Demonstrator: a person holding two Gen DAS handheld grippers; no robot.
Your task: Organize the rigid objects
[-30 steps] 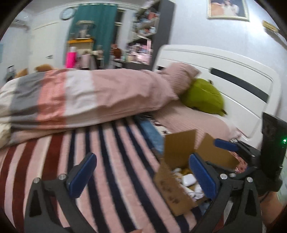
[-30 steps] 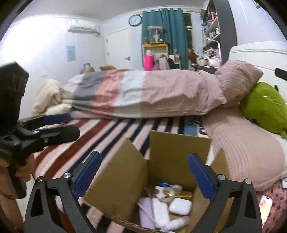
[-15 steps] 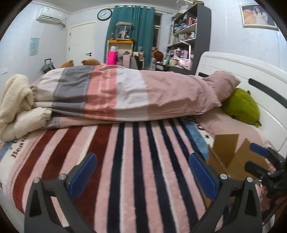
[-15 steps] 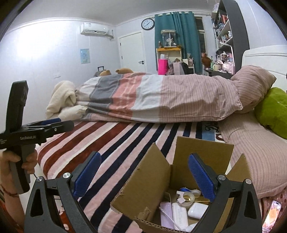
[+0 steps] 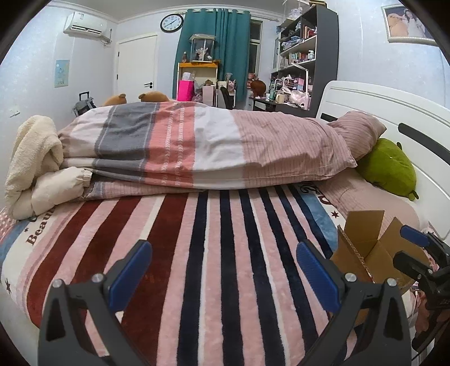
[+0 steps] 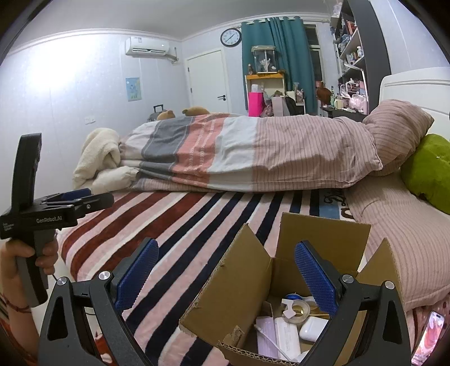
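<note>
Jaws apart on both: left gripper [image 5: 222, 270] empty over striped bed cover [image 5: 213, 242], cardboard box [image 6: 284, 281] off to its right. Right gripper [image 6: 225, 270] empty above open box; tape roll [image 6: 298, 308], white case [image 6: 313, 328] w/ other bits inside, below right jaw.

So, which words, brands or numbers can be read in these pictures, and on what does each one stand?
"GenRobot.AI": on the left gripper, along its black side.
"Beau...": on the blanket, at its left edge; the rest is cut off.
Smaller white print on the gripper body, left of the brand: too small to read.
Clock numerals: too small to read.
Dark script near the pillow: partly hidden, unreadable.
</note>
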